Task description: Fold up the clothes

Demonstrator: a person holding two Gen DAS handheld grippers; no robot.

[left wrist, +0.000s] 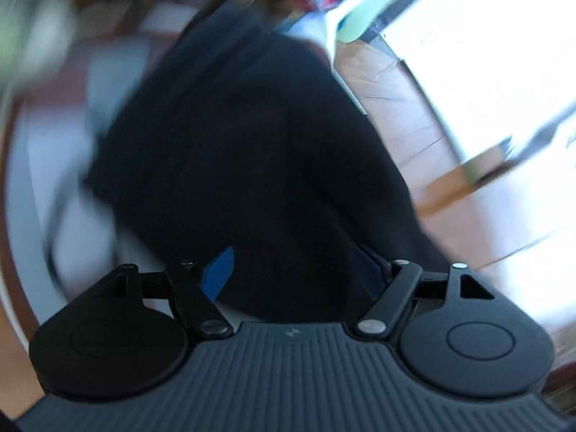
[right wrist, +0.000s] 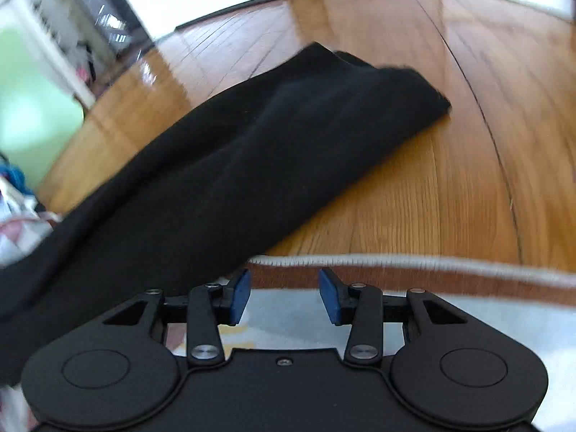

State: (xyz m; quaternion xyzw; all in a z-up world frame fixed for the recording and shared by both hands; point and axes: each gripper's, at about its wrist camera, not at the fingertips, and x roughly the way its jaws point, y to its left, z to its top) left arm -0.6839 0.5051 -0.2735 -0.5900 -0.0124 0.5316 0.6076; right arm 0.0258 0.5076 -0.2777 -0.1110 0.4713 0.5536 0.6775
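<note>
while the right gripper (right wrist: 284, 297) hangs with its blue pads (right wrist: 240, 297) moderately apart and nothing between them, the black garment (right wrist: 230, 165) lies just to its left, its long axis running from near-left out to far-right across the wooden floor (right wrist: 450, 180), its near part over the rug (right wrist: 414, 273). in the left wrist view the left gripper (left wrist: 298, 273) is spread wide, with the same dark cloth filling the space ahead and seemingly between its fingers, unpinched. i judge the left nearer for the next fold.
</note>
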